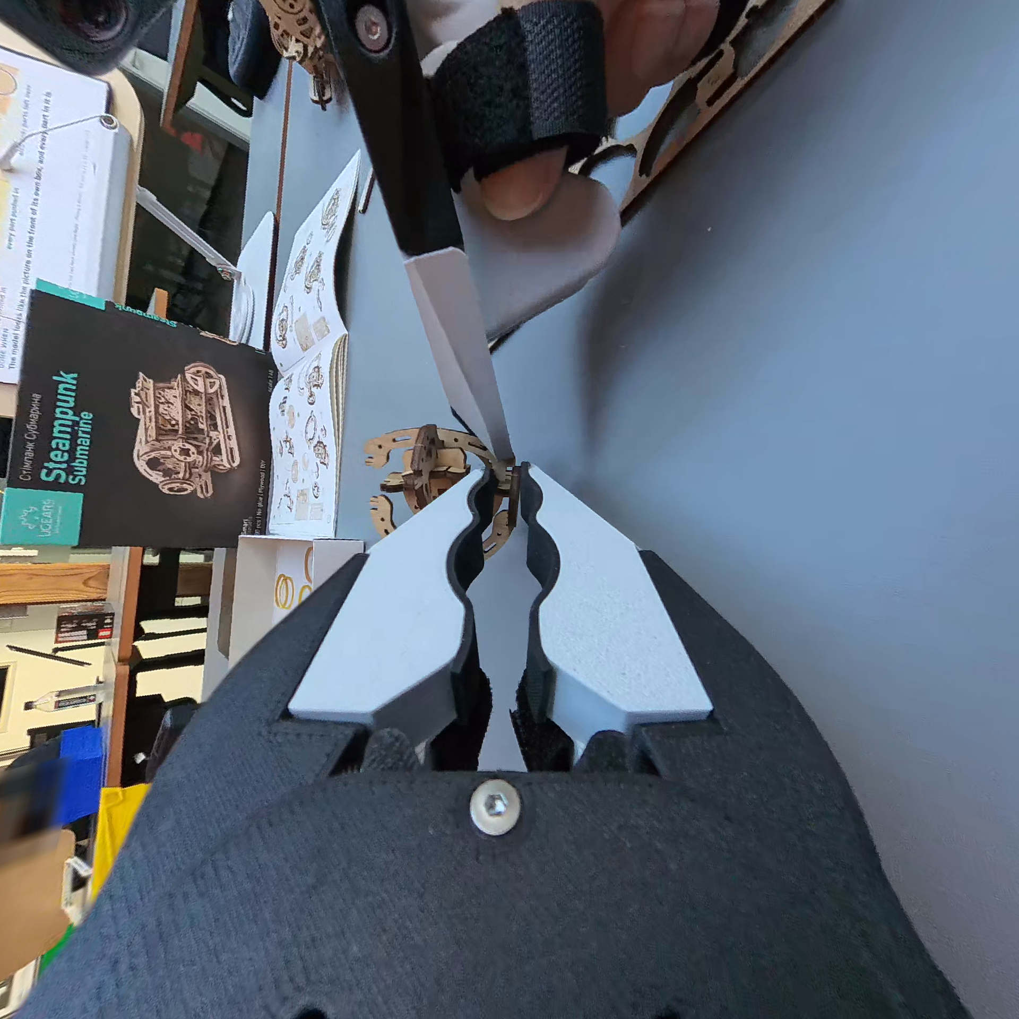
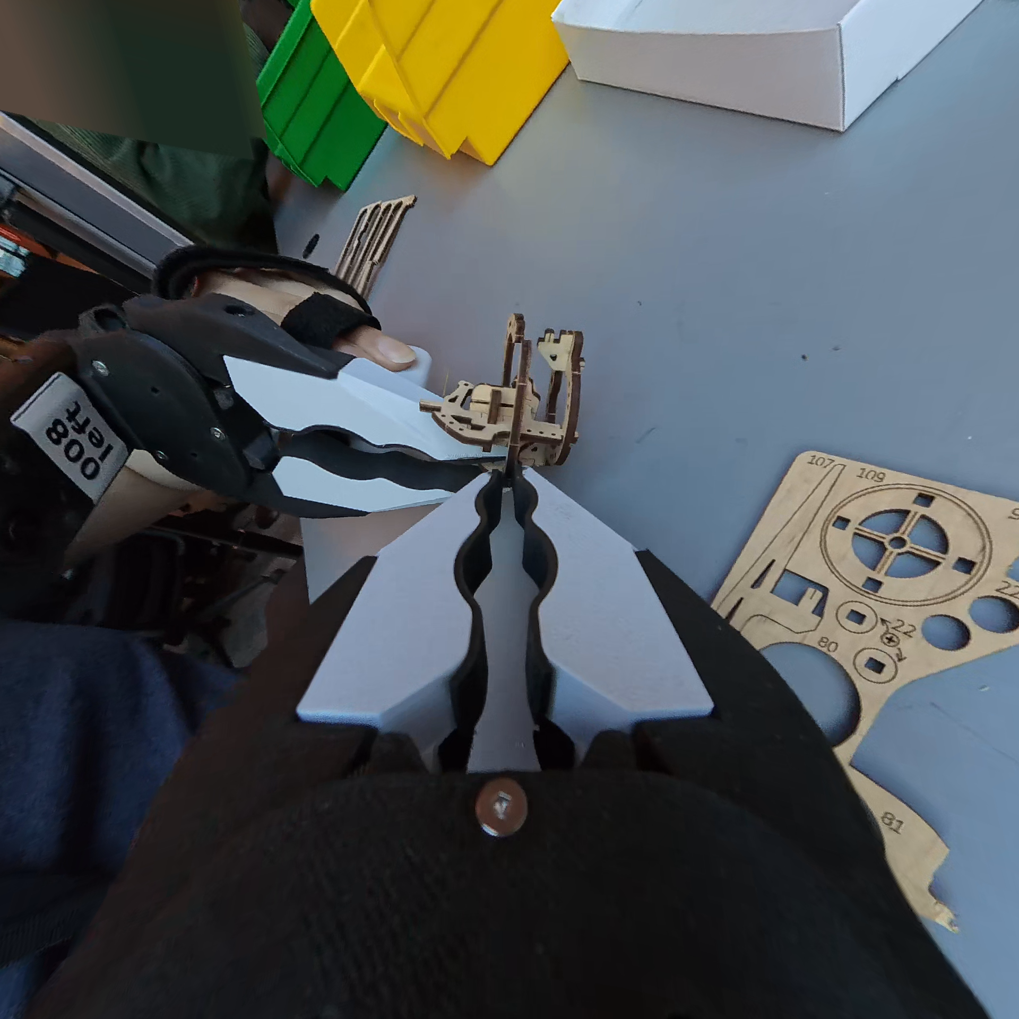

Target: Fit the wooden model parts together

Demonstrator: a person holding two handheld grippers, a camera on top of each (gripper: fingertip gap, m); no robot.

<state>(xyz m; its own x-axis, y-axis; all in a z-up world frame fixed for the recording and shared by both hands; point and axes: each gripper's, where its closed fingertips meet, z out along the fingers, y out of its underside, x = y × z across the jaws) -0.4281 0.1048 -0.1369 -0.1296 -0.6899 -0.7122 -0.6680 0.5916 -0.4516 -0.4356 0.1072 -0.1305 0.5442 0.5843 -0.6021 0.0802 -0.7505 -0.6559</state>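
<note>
While both tools pinch the same small wooden model [image 2: 513, 408], the fit turns on a thin upright piece right at the tips.

Seen from the right wrist view, the right hand-held gripper [image 2: 504, 478] is closed down to a sliver on the lower edge of that thin piece, the model lying straight ahead and just above its tips over the grey table [image 2: 717, 275]; the left hand-held gripper [image 2: 485, 460] comes in from the left, its long axis roughly crosswise to the right one, nearly closed on the model's near left edge. Both tips almost touch, so neither is nearer. A cut-out plywood sheet [image 2: 882, 606] lies near right, yellow bin [image 2: 441, 71], green bin [image 2: 314, 110] and white box [image 2: 772, 66] far off; nothing blocks the joint, I judge.
</note>
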